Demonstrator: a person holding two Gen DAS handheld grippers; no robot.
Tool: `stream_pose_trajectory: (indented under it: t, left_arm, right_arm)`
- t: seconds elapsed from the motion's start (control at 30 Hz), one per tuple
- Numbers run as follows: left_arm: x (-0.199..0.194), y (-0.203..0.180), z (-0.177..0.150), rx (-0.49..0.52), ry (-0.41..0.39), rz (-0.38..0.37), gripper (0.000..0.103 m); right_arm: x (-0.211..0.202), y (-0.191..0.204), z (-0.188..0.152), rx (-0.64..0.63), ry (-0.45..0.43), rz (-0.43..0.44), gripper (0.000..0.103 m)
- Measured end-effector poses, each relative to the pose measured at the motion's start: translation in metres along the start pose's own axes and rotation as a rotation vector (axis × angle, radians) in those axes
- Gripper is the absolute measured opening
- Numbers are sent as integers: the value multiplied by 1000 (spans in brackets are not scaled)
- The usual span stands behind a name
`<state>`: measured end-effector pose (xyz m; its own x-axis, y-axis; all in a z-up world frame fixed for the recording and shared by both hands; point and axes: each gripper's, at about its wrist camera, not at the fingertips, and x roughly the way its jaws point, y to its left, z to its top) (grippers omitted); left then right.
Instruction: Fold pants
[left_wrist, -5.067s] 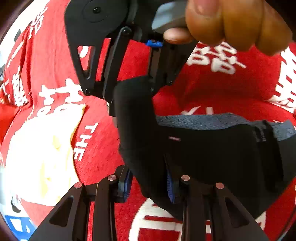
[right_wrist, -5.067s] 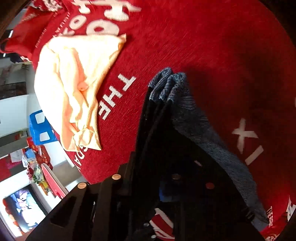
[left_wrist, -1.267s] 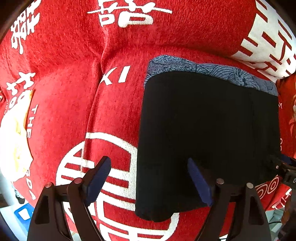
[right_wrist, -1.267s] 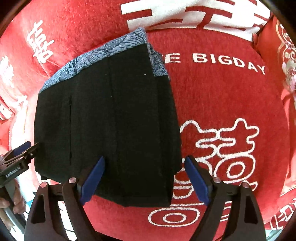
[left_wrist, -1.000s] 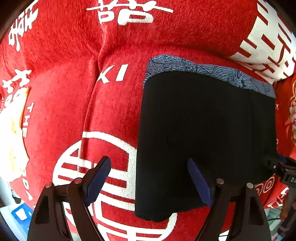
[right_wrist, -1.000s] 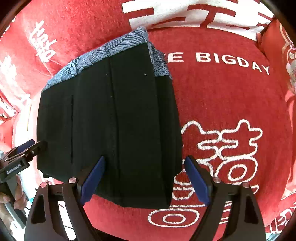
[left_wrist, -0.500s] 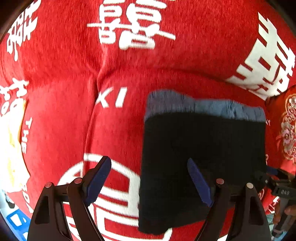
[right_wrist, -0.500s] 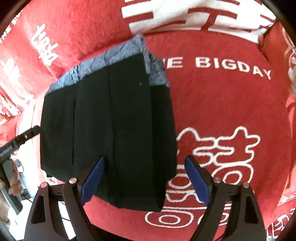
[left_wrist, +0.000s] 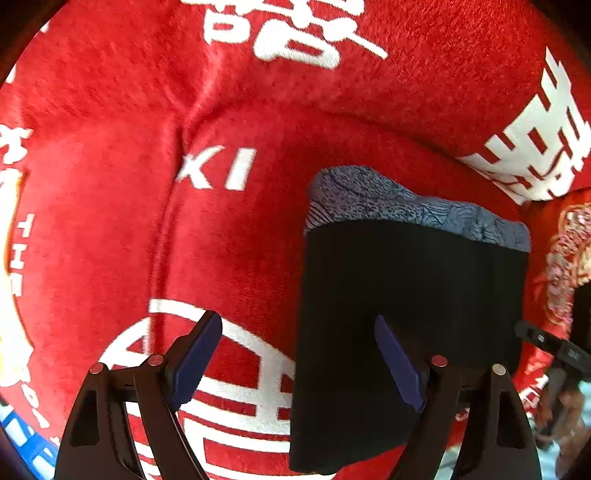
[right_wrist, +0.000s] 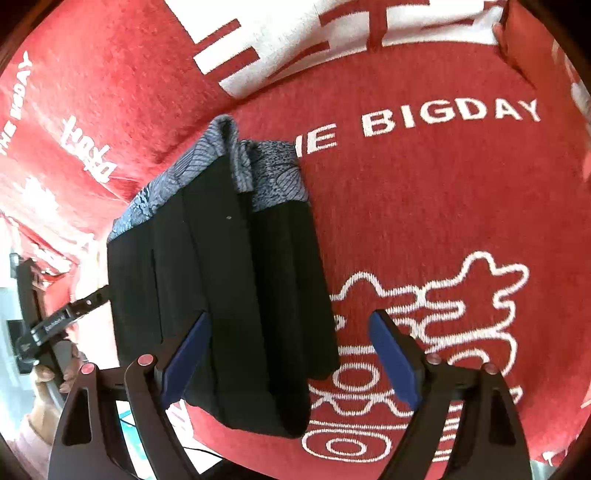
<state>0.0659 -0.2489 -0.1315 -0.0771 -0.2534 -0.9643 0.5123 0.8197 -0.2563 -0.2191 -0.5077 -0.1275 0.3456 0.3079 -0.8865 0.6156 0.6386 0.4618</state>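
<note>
The pants (left_wrist: 406, 302) lie folded into a black rectangle with a blue-grey patterned waistband at the far end, flat on the red cover. My left gripper (left_wrist: 299, 362) hangs open above the fold's left edge, nothing between its blue pads. In the right wrist view the same folded pants (right_wrist: 221, 280) sit left of centre, and my right gripper (right_wrist: 288, 358) is open over their near right corner, holding nothing. The left gripper (right_wrist: 48, 325) and the hand around it show at the left edge there.
A red plush cover (left_wrist: 110, 147) with white characters and the words "BIGDAY" (right_wrist: 450, 114) spreads over the whole surface. A pale yellow cloth (left_wrist: 9, 295) peeks in at the far left. The surface's near edge runs just below the pants.
Both grippers have drawn back toward the near edge and tilted up, so the folded pants now sit lower and smaller in each view. The pants have not moved.
</note>
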Motion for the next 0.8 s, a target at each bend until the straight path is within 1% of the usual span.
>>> stream_pose_trajectory:
  t: [0.07, 0.13, 0.17, 0.23, 0.3, 0.43, 0.5, 0.53, 0.6, 0.67, 0.73, 0.8]
  left_arm:
    - [5, 3, 4, 2, 29, -60, 85]
    - [10, 1, 6, 18, 45, -99, 85]
    - [14, -1, 7, 30, 54, -115, 85]
    - [21, -3, 9, 53, 80, -158, 85]
    - [26, -9, 10, 73, 95, -193, 85]
    - [38, -23, 13, 121, 102, -226, 85]
    - [47, -29, 14, 122, 103, -234, 98]
    - [52, -31, 14, 121, 100, -235, 98]
    - [60, -35, 14, 110, 109, -259, 98]
    - [62, -37, 12, 90, 97, -267, 98]
    - [61, -37, 10, 80, 88, -261, 98]
    - [61, -36, 10, 54, 90, -258, 98]
  right_arm:
    - [3, -5, 2, -4, 7, 35, 88]
    - [7, -6, 5, -9, 12, 89, 88]
    - [10, -8, 8, -15, 13, 127, 88]
    - [13, -10, 12, -26, 23, 174, 88]
    - [22, -13, 17, -39, 54, 248, 89]
    - [38, -10, 21, -105, 96, 308, 90]
    - [42, -8, 25, -129, 87, 350, 91]
    - [44, -9, 27, -132, 82, 370, 91]
    - [47, -11, 31, -122, 70, 405, 91]
    - [48, -15, 32, -108, 68, 438, 91]
    - [47, -16, 30, -108, 73, 447, 91]
    - [48, -14, 30, -96, 82, 429, 91]
